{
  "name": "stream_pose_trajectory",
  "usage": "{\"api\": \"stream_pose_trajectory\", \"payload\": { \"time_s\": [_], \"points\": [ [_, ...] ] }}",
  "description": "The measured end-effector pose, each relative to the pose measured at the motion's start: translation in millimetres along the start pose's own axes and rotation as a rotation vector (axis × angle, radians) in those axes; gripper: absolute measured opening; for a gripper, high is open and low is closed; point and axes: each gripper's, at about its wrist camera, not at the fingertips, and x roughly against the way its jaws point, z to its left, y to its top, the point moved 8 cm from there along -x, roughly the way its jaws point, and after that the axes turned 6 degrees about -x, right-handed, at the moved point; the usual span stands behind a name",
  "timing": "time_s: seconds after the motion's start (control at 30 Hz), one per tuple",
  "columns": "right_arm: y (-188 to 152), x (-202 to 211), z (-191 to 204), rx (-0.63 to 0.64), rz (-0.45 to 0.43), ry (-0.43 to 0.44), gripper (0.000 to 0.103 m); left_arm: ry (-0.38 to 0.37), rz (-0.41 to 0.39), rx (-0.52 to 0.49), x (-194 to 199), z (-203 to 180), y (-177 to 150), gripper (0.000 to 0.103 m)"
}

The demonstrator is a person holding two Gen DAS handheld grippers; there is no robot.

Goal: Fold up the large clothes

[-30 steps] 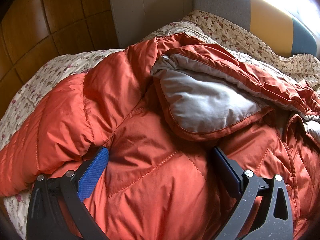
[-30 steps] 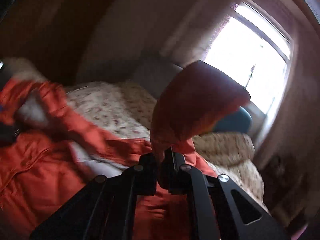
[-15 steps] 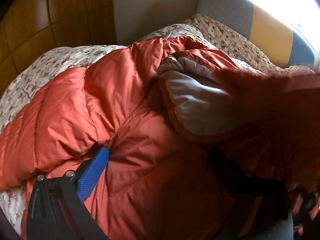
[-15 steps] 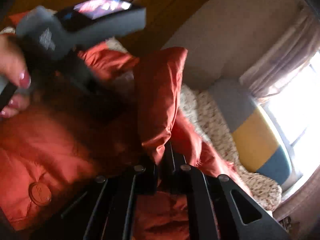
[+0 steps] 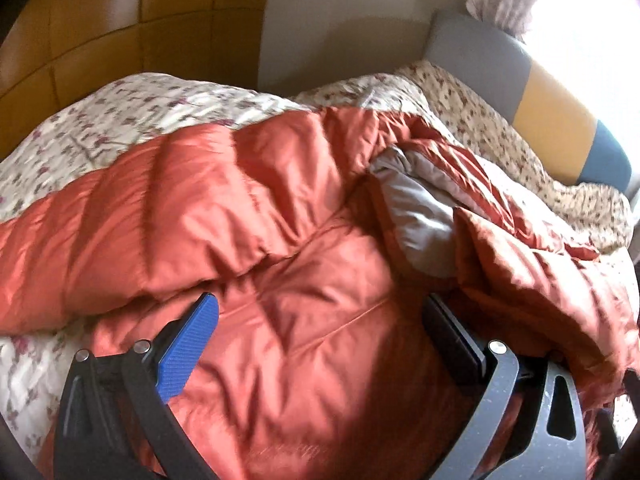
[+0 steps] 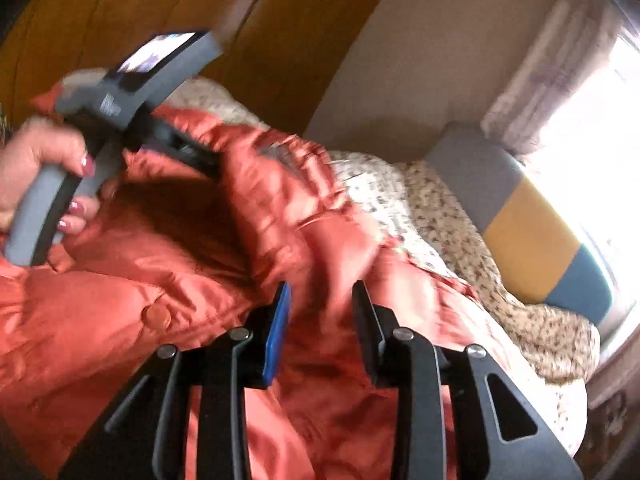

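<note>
A large orange puffer jacket (image 5: 248, 216) with a grey lining (image 5: 420, 216) lies spread on a bed. A sleeve (image 5: 532, 272) lies folded over its right side. My left gripper (image 5: 320, 316) is open, its fingers wide apart and resting on the jacket body. In the right wrist view the jacket (image 6: 168, 292) fills the foreground. My right gripper (image 6: 322, 308) is open just above the folded sleeve (image 6: 304, 216), holding nothing. The left gripper's handle (image 6: 100, 128) and the hand on it show at the left there.
The bed has a floral cover (image 5: 160, 108). A grey, yellow and blue headboard (image 5: 544, 120) stands at the far right under a bright window (image 6: 592, 128). Wooden wall panels (image 5: 100, 32) are behind the bed.
My right gripper carried the sleeve leftward over the jacket, then opened and let it go. The sleeve now lies on the jacket's right side. My left gripper stayed open on the jacket.
</note>
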Motion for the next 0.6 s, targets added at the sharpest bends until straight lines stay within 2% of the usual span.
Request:
{"api": "stream_pose_trajectory", "payload": {
  "time_s": [0.1, 0.2, 0.3, 0.37, 0.43, 0.47, 0.6],
  "points": [
    [6.1, 28.7, -43.2, -0.15, -0.061, -0.065, 0.03, -0.006, -0.04, 0.037, 15.8, 8.0, 1.4, 0.1],
    [-3.0, 37.2, -115.9, -0.384, -0.074, -0.19, 0.03, 0.005, -0.086, 0.074, 34.1, 14.8, 5.4, 0.1],
    [-26.6, 18.2, -175.4, -0.567, 0.047, -0.318, 0.029, 0.027, -0.134, 0.057, 52.1, 10.6, 12.9, 0.1],
    [-47.2, -6.7, -198.2, -0.667, 0.157, -0.342, 0.024, 0.05, -0.176, 0.04, 64.4, 6.2, 18.1, 0.1],
    [-59.4, -29.9, -205.9, -0.733, 0.214, -0.307, 0.022, 0.057, -0.219, 0.008, 77.7, -5.2, 24.2, 0.1],
    [-60.2, -36.3, -202.0, -0.736, 0.221, -0.293, 0.021, 0.035, -0.236, -0.014, 83.8, -16.4, 27.1, 0.1],
    [-51.3, -65.5, -159.3, -0.663, 0.244, -0.217, 0.02, -0.073, -0.207, -0.123, 84.6, -65.6, 28.6, 0.1]
  ]
}}
